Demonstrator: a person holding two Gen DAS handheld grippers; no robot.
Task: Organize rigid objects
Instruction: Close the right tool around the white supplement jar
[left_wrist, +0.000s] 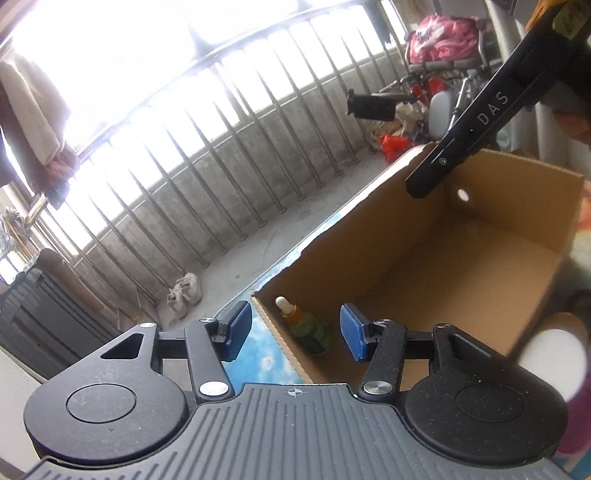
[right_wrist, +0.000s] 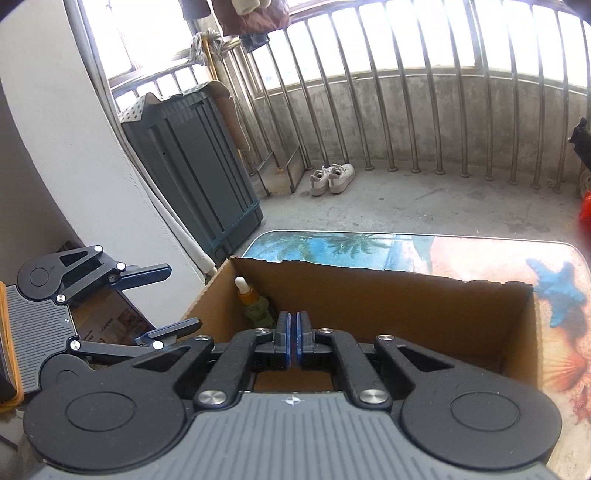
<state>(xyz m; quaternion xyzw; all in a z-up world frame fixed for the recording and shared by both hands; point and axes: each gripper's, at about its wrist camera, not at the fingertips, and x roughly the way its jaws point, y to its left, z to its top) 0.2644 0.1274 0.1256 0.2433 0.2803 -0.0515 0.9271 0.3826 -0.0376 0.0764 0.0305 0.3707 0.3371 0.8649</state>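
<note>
Cardboard box (left_wrist: 424, 258) holds a dropper bottle (left_wrist: 303, 325) upright, tip up; left gripper (left_wrist: 295, 332) parted, empty.

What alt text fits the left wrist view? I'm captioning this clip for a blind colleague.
The left gripper hangs open and empty over the corner of a cardboard box, where a dropper bottle stands. The box sits on a table with a beach print; balcony railings lie beyond.
</note>
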